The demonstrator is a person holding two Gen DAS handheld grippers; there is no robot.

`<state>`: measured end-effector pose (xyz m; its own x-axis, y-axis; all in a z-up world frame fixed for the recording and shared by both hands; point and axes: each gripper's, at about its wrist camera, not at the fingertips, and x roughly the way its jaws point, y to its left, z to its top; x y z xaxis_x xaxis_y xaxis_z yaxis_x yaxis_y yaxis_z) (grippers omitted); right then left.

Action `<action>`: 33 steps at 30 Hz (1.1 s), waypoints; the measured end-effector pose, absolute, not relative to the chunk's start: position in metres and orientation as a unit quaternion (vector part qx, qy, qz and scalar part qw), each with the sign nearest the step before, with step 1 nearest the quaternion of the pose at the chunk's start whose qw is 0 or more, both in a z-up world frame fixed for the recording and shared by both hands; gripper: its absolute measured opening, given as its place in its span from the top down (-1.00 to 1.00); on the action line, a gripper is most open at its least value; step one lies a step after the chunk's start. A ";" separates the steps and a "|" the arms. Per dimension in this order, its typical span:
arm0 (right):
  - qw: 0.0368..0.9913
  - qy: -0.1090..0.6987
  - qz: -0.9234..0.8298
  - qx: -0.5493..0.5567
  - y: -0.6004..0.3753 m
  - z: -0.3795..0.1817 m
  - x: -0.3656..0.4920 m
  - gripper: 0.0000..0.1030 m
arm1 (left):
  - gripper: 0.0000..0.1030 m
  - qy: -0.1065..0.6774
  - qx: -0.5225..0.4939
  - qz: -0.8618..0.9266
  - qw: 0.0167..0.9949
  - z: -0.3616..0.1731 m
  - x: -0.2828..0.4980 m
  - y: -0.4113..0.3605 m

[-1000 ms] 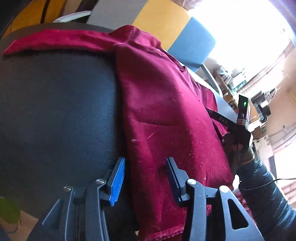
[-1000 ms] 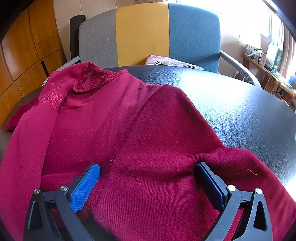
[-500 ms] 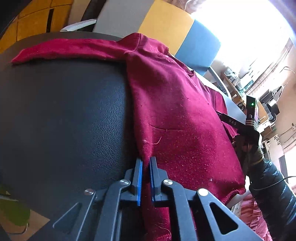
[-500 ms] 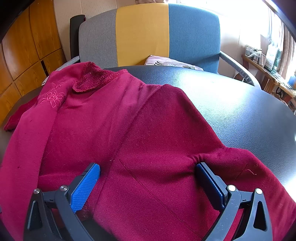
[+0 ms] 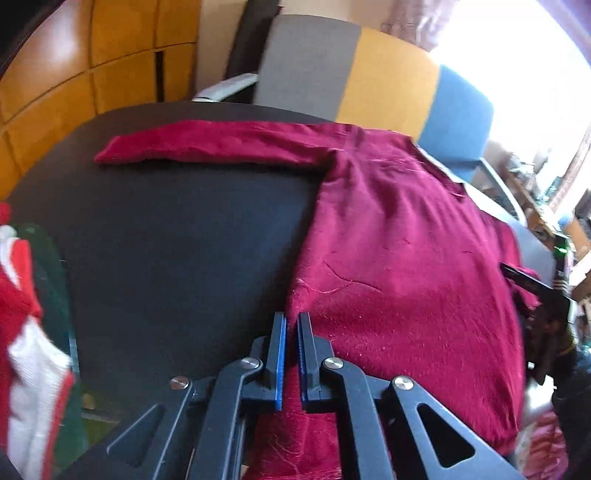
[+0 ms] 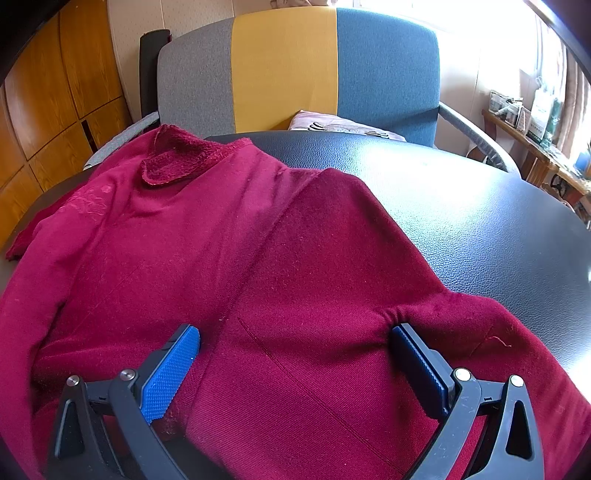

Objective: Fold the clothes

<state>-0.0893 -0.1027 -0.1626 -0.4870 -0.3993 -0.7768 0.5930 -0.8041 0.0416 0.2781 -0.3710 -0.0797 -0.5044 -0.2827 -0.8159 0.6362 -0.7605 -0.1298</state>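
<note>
A chair (image 6: 291, 70) with grey, yellow and blue back panels stands at twelve o'clock behind the round black table (image 6: 480, 221), orange wood panelling (image 6: 48, 92) fills ten o'clock, and glaring window light (image 6: 491, 22) floods a cluttered shelf (image 6: 532, 136) at two o'clock.

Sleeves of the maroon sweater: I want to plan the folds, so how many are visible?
2. One sleeve lies stretched out flat across the dark table. The other sleeve runs off to the right beside the right gripper.
</note>
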 end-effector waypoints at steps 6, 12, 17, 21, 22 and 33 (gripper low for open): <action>0.290 0.117 -0.854 0.415 -0.103 -0.163 -0.090 -1.00 | 0.92 0.174 0.437 -0.810 0.351 -0.084 0.264 -0.378; 0.290 0.119 -0.854 0.414 -0.103 -0.163 -0.091 -1.00 | 0.73 0.158 0.401 -0.793 0.430 -0.062 0.275 -0.379; 0.290 0.119 -0.855 0.414 -0.103 -0.163 -0.091 -1.00 | 0.60 0.105 0.405 -0.856 0.304 -0.061 0.228 -0.318; 0.290 0.120 -0.855 0.414 -0.103 -0.162 -0.090 -1.00 | 0.58 0.083 0.447 -0.853 0.255 -0.088 0.191 -0.294; 0.290 0.120 -0.855 0.414 -0.103 -0.162 -0.091 -1.00 | 0.58 0.091 0.459 -0.846 0.255 -0.098 0.187 -0.295; 0.289 0.121 -0.853 0.417 -0.104 -0.163 -0.091 -1.00 | 0.51 0.102 0.465 -0.838 0.265 -0.115 0.196 -0.316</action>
